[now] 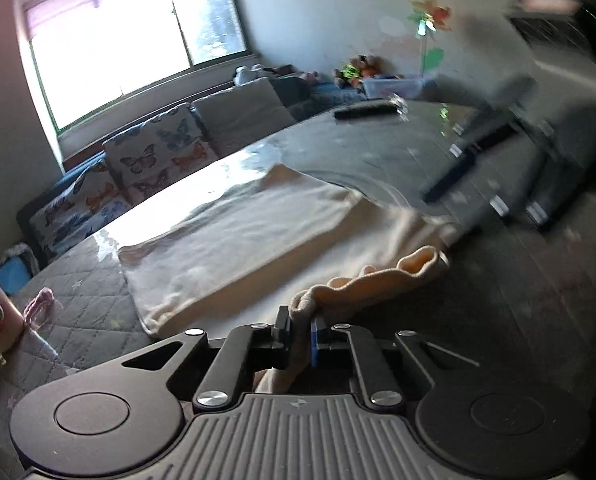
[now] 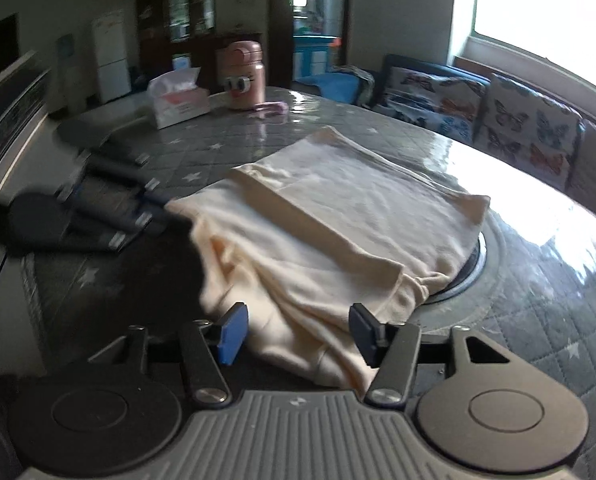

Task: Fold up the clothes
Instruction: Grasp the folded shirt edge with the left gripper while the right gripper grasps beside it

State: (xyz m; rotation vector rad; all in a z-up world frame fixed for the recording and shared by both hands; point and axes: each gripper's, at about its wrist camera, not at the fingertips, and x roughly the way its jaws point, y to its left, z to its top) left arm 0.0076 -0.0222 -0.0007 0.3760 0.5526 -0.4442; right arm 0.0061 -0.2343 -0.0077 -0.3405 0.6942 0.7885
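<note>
a pale cream cotton garment (image 2: 338,216), partly folded, lies on a round table covered with grey quilted, star-printed cloth (image 2: 546,320), one layer doubled flat over another. the left gripper (image 1: 300,330) has its jaws closed narrowly on a bunched cream edge of the garment nearest the camera. the right gripper (image 2: 293,330) stands wide, its blue pads (image 2: 231,330) on either side of a hanging fold without pinching it. a pink cartoon-faced bottle (image 2: 243,76) and a pink tissue box (image 2: 179,98) stand at the table's far side.

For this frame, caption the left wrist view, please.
Left gripper shut on cream garment, lifting its edge above the quilted table.
</note>
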